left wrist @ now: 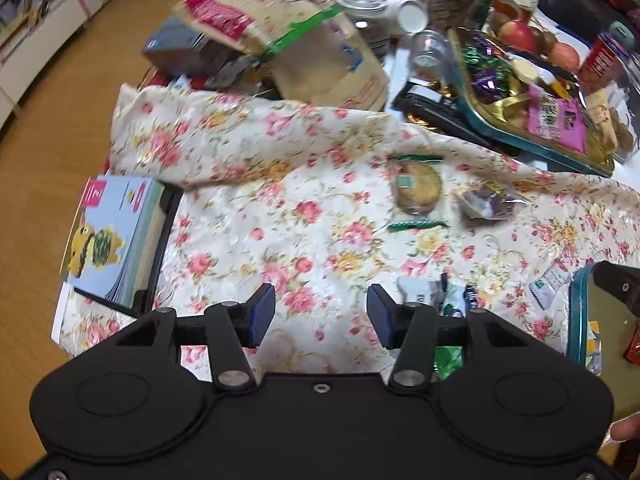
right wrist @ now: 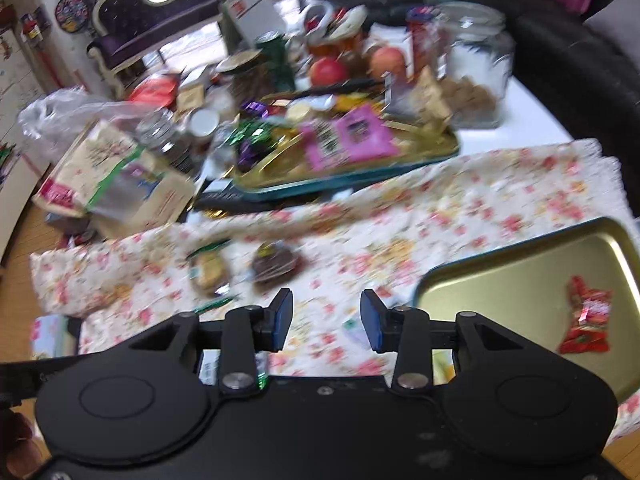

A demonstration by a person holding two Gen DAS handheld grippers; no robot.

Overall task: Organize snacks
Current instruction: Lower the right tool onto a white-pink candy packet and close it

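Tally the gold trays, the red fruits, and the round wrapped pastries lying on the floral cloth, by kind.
Gold trays: 2
Red fruits: 2
Round wrapped pastries: 2
Total: 6
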